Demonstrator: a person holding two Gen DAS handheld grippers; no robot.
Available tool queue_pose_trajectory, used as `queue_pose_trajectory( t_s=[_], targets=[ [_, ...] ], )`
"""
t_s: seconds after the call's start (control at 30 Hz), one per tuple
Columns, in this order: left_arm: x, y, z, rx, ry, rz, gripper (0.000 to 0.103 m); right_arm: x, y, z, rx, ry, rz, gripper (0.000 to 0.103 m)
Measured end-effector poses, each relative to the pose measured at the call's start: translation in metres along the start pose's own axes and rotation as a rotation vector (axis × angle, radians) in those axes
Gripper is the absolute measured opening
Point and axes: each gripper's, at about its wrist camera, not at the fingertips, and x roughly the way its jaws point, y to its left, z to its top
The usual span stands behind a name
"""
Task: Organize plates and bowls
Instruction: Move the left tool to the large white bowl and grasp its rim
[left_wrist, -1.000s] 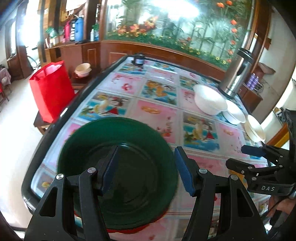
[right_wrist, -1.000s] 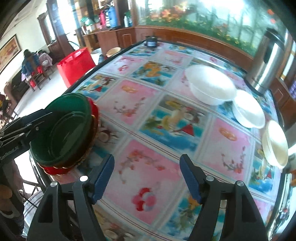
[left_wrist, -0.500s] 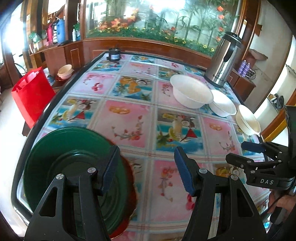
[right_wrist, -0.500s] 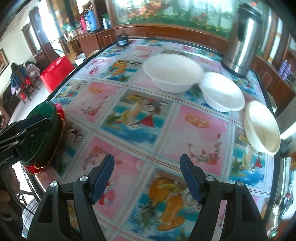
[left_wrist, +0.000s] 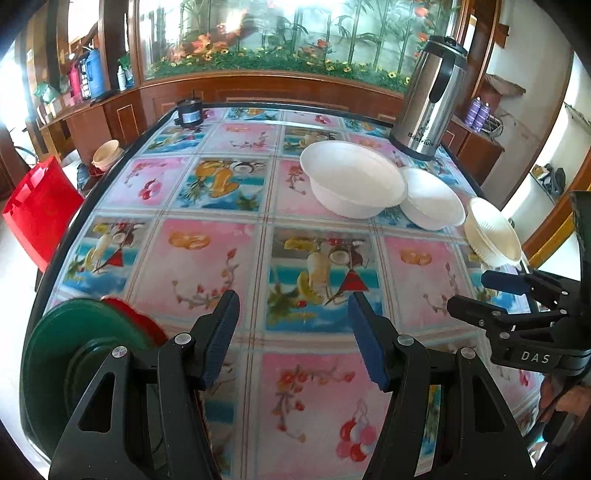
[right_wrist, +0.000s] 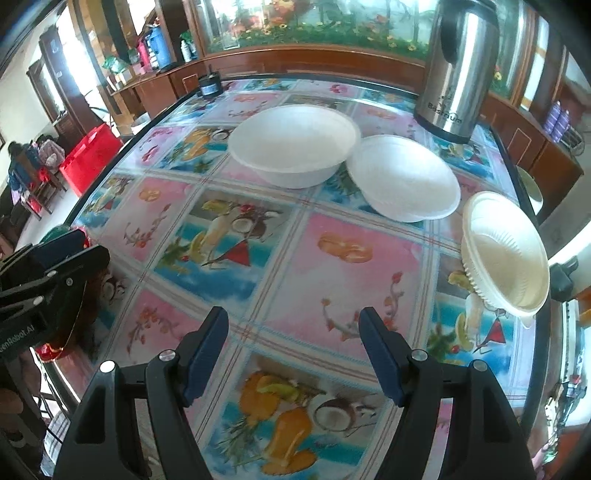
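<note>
A green plate (left_wrist: 66, 350) lies on top of a red one (left_wrist: 129, 317) at the table's near left corner, left of my left gripper (left_wrist: 293, 332). That gripper is open over bare tablecloth, nothing between its fingers. Three pale bowls stand in a row at the far right: a large white bowl (left_wrist: 351, 177) (right_wrist: 295, 144), a medium white bowl (left_wrist: 432, 199) (right_wrist: 402, 177) and a ribbed cream bowl (left_wrist: 493, 232) (right_wrist: 506, 254) by the right edge. My right gripper (right_wrist: 293, 343) is open and empty, short of the bowls.
The table (left_wrist: 207, 258) has a glossy fruit-patterned cloth. A tall steel thermos (left_wrist: 430, 99) stands behind the bowls, and a small black device (left_wrist: 188, 112) at the far left corner. A red bag (left_wrist: 37, 206) and people sit off the table's left side.
Both grippers have swept rightward across the table. The green plate has slid from under the left gripper to its lower left, and the white bowls have come closer in both views.
</note>
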Motion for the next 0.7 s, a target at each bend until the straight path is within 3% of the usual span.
queue_pose_trajectory(
  t_s=[0.53,0.7],
  targets=[
    [0.063,-0.014,0.065,-0.09,0.029,0.01,0.062,0.022,-0.036,0.06,0.055,-0.057,0.081,0.073],
    [0.088,-0.017,0.083,-0.135,0.045,0.009,0.061,0.029,-0.047,0.074,0.062,-0.069,0.064,0.073]
  ],
)
